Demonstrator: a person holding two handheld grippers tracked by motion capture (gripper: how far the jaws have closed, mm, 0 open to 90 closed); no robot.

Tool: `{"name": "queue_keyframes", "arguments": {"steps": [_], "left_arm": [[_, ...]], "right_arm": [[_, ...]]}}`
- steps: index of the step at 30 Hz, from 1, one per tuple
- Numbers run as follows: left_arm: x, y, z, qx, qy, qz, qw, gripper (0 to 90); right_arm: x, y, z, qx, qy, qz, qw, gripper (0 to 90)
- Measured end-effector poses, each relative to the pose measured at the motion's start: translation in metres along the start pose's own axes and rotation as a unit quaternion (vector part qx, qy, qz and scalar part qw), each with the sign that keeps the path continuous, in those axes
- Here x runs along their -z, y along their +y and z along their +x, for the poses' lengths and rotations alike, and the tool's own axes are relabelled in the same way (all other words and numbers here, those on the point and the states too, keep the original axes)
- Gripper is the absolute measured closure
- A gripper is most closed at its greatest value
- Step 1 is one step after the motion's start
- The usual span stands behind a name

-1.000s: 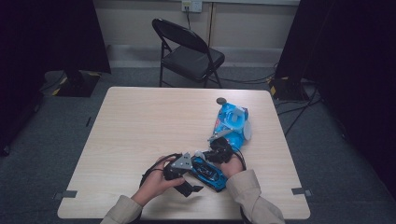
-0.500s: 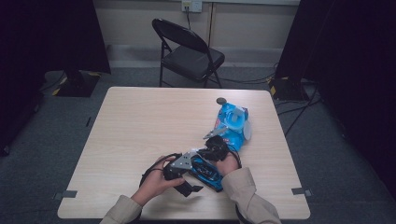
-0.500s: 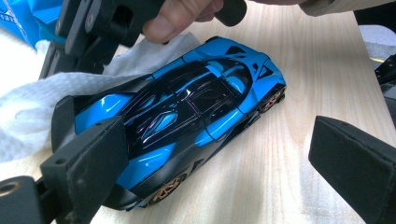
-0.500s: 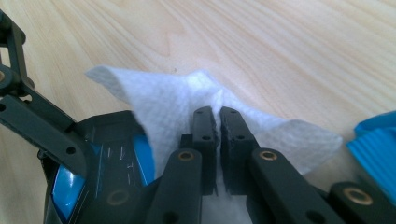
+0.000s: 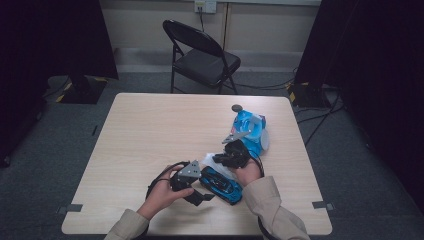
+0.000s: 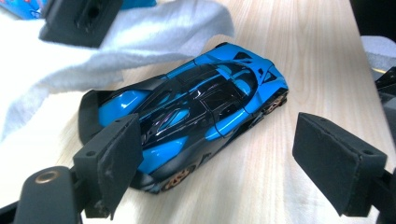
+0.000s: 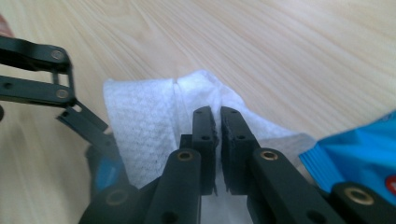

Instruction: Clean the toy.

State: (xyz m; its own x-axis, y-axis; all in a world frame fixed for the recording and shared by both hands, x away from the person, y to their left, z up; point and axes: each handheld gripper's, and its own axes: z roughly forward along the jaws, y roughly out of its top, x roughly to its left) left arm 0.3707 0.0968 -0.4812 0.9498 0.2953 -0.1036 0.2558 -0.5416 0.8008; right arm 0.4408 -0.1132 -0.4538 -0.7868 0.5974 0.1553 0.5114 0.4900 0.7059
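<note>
Right hand-held gripper point(image 7: 217, 135) has lifted the white wipe point(image 7: 140, 126).

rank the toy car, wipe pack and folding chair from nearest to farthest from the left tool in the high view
From the left tool:
1. Toy car, right beside the tool on the table's near edge.
2. Wipe pack, farther back on the table's right side.
3. Folding chair, on the floor beyond the table's far edge.

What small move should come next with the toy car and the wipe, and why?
Probably close the left gripper on the blue toy car to steady it: its jaws have just been closing but straddle the car's rear without gripping. The right gripper already pinches the white wipe, ready for wiping.
</note>
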Motion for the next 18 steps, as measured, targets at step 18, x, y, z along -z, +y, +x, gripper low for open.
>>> {"name": "queue_keyframes", "arguments": {"steps": [18], "left_arm": [[0.067, -0.029, 0.005, 0.041, 0.046, -0.008, 0.9981, 15.7]], "right_arm": [[-0.009, 0.043, 0.055, 0.053, 0.056, -0.008, 0.997, 85.4]]}}
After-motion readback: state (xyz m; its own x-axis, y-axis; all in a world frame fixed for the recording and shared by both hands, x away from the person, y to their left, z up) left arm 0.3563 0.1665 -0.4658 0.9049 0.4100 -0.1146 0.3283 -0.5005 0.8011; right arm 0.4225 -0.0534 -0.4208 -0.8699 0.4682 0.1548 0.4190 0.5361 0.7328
